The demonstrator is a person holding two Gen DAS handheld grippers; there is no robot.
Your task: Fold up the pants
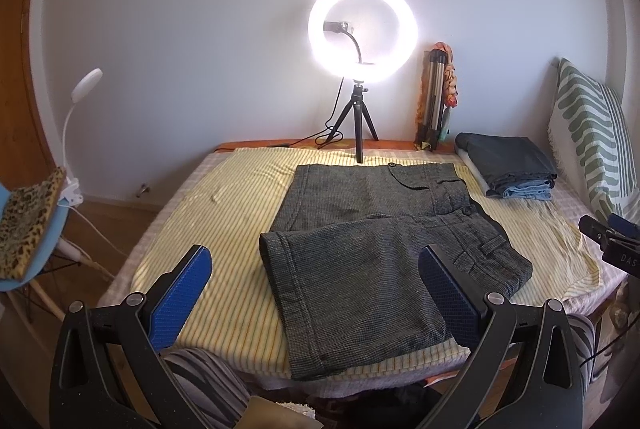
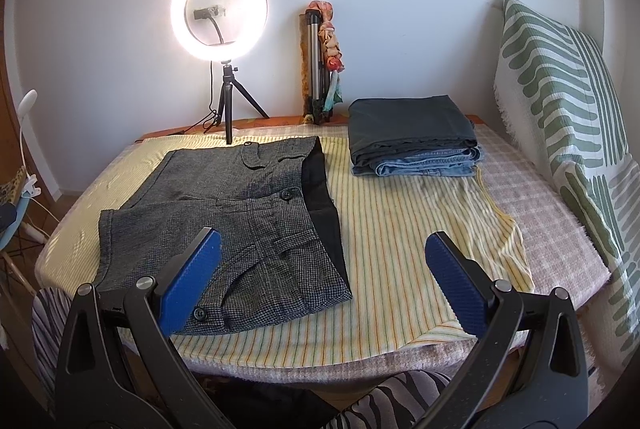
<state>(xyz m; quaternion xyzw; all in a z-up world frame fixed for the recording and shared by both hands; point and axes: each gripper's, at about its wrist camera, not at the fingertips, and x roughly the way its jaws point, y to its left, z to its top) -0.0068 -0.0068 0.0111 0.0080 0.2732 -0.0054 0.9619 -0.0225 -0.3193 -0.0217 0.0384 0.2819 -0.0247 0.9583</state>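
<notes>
Strong glare is thrown by the ring light (image 1: pixel 363 31), its rim blown out white. The wall (image 1: pixel 200 29) behind is softly lit. Edges are bent and darkened by fisheye distortion; focus is kept sharp centrally.

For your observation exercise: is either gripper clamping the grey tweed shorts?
No: the left gripper and right gripper are open above the grey tweed shorts.

Two near-edge wrist views facing the wall, left one further left, sharing pants (image 1: pixel 376 249) (image 2: pixel 240 221) and ring light (image 1: pixel 363 31).
</notes>
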